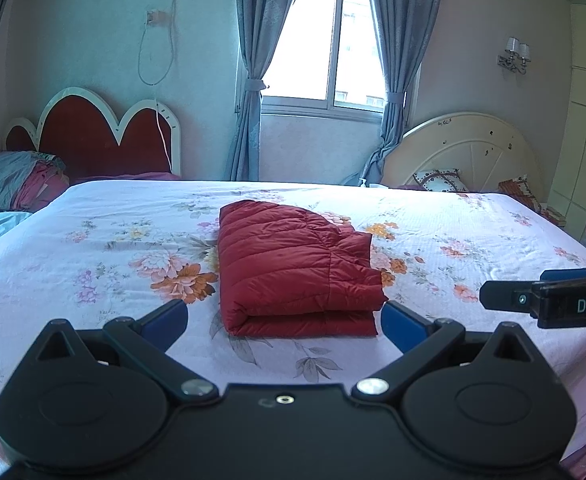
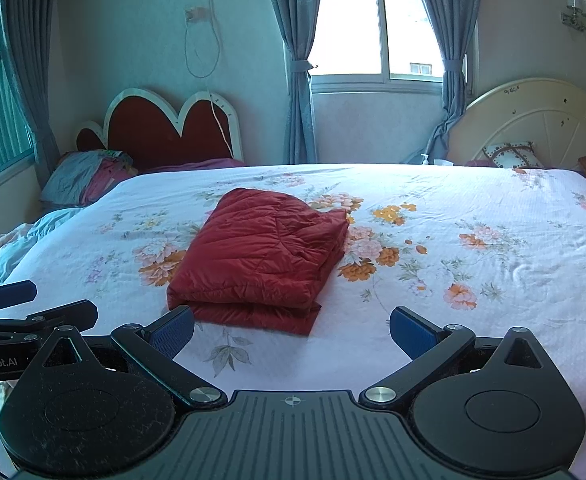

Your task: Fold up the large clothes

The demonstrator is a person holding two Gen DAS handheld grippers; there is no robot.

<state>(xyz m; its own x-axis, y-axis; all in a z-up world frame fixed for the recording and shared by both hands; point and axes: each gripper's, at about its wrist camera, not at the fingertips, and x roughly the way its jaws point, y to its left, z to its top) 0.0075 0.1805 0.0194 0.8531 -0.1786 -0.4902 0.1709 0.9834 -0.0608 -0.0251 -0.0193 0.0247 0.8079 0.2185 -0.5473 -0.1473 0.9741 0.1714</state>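
Observation:
A red quilted jacket [image 1: 293,272] lies folded into a compact rectangle on the floral bedsheet [image 1: 113,248]; it also shows in the right wrist view [image 2: 261,260]. My left gripper [image 1: 283,322] is open and empty, its blue pads either side of the jacket's near edge, held back from it. My right gripper [image 2: 291,330] is open and empty, just right of the jacket's near edge. The right gripper shows at the right edge of the left wrist view [image 1: 533,294]. The left gripper shows at the left edge of the right wrist view [image 2: 33,306].
A red heart-shaped headboard [image 1: 105,132] and folded bedding [image 1: 17,180] stand at the back left. A cream round headboard [image 1: 469,152] with a pillow [image 1: 439,180] is at the back right. A curtained window [image 1: 329,44] is behind the bed.

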